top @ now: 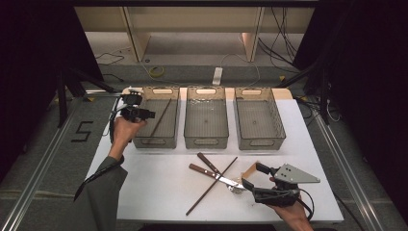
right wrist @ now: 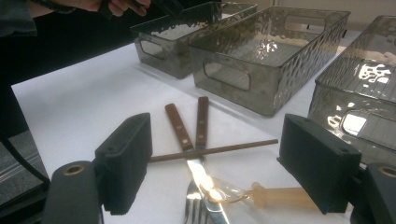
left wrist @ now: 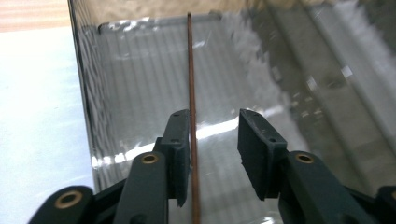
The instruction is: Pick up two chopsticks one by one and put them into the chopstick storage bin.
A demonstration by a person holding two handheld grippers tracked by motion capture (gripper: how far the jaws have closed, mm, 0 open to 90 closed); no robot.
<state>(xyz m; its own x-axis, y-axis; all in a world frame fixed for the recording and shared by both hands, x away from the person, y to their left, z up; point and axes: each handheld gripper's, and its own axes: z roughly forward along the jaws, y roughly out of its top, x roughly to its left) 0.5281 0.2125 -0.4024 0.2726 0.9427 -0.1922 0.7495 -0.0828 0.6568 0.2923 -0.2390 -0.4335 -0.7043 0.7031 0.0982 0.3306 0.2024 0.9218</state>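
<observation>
Over the left bin point(top: 144, 139), the left gripper point(left wrist: 214, 140) stands part-open, the chopstick point(left wrist: 191, 93) released (sorting step); next, fetching the second chopstick point(top: 211, 185) beside the wide-open, empty right gripper point(top: 251, 175).

Lab — black curtains point(top: 33, 72), floor cables point(top: 284, 38), rails point(top: 43, 159).

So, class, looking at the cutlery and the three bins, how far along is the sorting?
Done: one chopstick lies in the left bin, with the left gripper open around it. In hand: nothing is gripped; the right gripper hangs open over the pile. Left: the second chopstick, two brown-handled utensils, a fork and a spoon on the table; the middle bin and right bin are empty.
</observation>
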